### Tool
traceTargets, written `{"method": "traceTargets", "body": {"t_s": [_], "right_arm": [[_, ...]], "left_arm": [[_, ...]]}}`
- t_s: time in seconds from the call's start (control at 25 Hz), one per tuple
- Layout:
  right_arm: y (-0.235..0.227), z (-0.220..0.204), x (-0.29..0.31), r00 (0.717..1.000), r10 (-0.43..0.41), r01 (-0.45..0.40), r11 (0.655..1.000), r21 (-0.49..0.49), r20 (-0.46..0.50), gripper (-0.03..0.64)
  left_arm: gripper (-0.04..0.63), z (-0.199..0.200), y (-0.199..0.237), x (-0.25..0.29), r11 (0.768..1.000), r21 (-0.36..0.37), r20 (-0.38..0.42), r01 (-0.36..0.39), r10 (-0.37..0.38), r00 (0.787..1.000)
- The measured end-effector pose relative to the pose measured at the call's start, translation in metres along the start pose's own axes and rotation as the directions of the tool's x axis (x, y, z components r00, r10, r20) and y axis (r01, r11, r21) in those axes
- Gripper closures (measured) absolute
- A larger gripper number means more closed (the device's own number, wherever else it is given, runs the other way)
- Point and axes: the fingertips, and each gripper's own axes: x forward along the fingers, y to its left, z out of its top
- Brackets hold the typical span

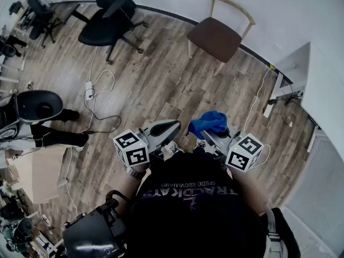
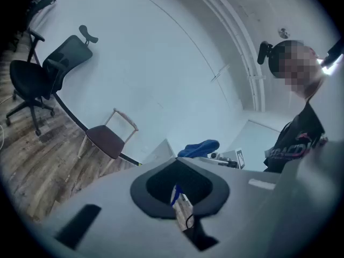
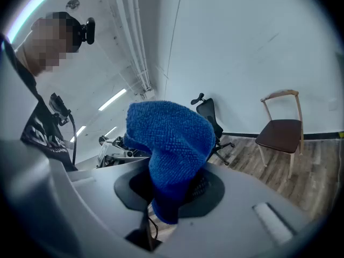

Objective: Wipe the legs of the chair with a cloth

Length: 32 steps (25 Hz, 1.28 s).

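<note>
A chair [image 1: 216, 35] with a brown seat and light wooden legs stands by the white wall, well ahead of me; it also shows as the chair [image 2: 107, 138] and the chair [image 3: 279, 130] in the gripper views. My right gripper [image 1: 215, 136] is held close to my body, shut on a blue cloth [image 1: 208, 123]. That cloth [image 3: 169, 138] bulges up out of the right gripper [image 3: 172, 190]. My left gripper [image 1: 161, 130] is beside it, shut with nothing in it; in its own view the left gripper [image 2: 180, 192] has the cloth [image 2: 200, 148] just beyond it.
A black office chair [image 1: 110, 20] stands at the back left, another [image 1: 40, 9] farther left. A white power strip [image 1: 89, 90] with cables lies on the wooden floor. A cardboard box [image 1: 37, 171] sits at my left. A white desk [image 1: 295, 69] stands at the right.
</note>
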Motion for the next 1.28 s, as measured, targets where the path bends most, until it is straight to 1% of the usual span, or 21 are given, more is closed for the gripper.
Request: {"method": "traceTargets", "body": {"t_s": [0.16,0.48,0.72,0.8,1.04,1.28], "right_arm": [[-0.002,0.000,-0.002,1.000,-0.004,0.004,1.000,0.003,-0.001,0.534],[-0.008,0.000,-0.009,1.000,-0.010,0.010,1.000,0.003,0.003,0.534],[-0.006,0.011,-0.016,0.998,0.045,-0.044,0.999,-0.006,0.034,0.531],[-0.008,0.014,-0.020,0.998,0.051,-0.051,0.999,-0.016,0.035,0.531],[-0.026,0.032,-0.039,0.995,0.045,-0.045,0.999,0.004,0.085,0.531],[-0.057,0.052,-0.067,0.994,0.022,-0.021,1.000,-0.009,0.107,0.531]], "left_arm": [[0.595,0.001,-0.002,0.004,1.000,-0.016,-0.001,0.003,-0.003,1.000],[0.595,-0.001,-0.003,0.012,1.000,-0.014,-0.008,0.007,-0.007,1.000],[0.595,-0.002,-0.005,0.024,1.000,-0.016,-0.013,0.007,-0.007,1.000],[0.595,-0.003,-0.006,0.029,1.000,-0.017,-0.012,0.003,-0.003,1.000],[0.595,0.000,-0.009,0.046,1.000,-0.009,-0.005,-0.011,0.011,1.000],[0.595,0.004,-0.018,0.083,1.000,0.005,-0.011,-0.013,0.013,1.000]]}}
